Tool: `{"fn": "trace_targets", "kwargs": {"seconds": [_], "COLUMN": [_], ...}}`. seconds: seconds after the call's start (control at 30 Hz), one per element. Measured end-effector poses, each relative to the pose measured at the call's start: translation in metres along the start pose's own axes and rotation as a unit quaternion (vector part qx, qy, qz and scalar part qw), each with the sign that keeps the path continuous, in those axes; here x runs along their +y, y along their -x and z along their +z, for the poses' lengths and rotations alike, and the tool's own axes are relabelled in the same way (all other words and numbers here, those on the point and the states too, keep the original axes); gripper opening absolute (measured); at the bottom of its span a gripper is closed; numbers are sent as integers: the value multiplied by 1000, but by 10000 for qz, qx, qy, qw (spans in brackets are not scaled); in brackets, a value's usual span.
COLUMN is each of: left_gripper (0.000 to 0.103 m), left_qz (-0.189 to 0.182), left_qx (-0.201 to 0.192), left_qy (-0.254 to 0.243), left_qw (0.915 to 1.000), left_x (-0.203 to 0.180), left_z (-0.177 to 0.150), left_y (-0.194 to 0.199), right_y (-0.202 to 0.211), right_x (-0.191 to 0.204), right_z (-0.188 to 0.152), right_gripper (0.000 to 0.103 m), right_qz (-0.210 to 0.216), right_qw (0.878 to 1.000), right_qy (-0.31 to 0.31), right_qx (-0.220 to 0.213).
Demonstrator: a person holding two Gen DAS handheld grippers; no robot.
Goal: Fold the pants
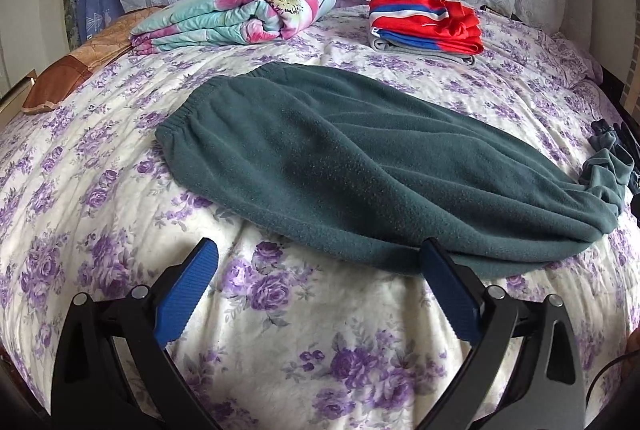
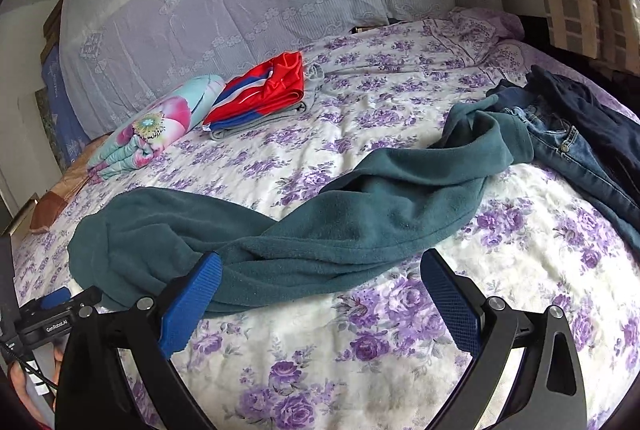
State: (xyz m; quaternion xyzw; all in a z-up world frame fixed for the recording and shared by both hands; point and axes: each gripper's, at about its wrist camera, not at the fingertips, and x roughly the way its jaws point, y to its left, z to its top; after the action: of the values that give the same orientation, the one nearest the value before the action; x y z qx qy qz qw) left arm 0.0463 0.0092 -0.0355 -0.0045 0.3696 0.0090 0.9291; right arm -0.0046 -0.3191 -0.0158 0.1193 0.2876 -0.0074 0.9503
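Green pants (image 1: 360, 166) flat on bed (image 1: 280, 330), unfolded. Left gripper (image 1: 318, 270), right gripper (image 2: 320, 278) wide open, empty. Next: grab waistband and cuffs.

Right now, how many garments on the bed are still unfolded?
3 visible: the green fleece pants stretched across the middle, plus blue jeans and a dark navy garment heaped at the right edge. That heap may hide more.
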Motion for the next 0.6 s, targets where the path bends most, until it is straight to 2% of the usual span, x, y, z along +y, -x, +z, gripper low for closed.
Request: {"fn": "trace_targets", "kwargs": {"seconds": [0.2,0.37,0.6], "left_gripper": [98,98,98], "left_qz": [301,525,527], "left_qx": [-213,-402,-451], "left_qy": [-321,-593,-630], "left_qw": [9988,9961,9956], "left_x": [-11,-21,-23], "left_z": [-3,-6,-6], "left_y": [9,16,18], "right_y": [2,2,1], "right_x": [15,13,11], "right_z": [-1,0,1], "right_gripper": [100,100,100], "right_qz": [-60,-32,-28], "right_qw": [9993,9995,9996], "right_qy": [356,325,293], "right_qx": [-33,-1,12]}}
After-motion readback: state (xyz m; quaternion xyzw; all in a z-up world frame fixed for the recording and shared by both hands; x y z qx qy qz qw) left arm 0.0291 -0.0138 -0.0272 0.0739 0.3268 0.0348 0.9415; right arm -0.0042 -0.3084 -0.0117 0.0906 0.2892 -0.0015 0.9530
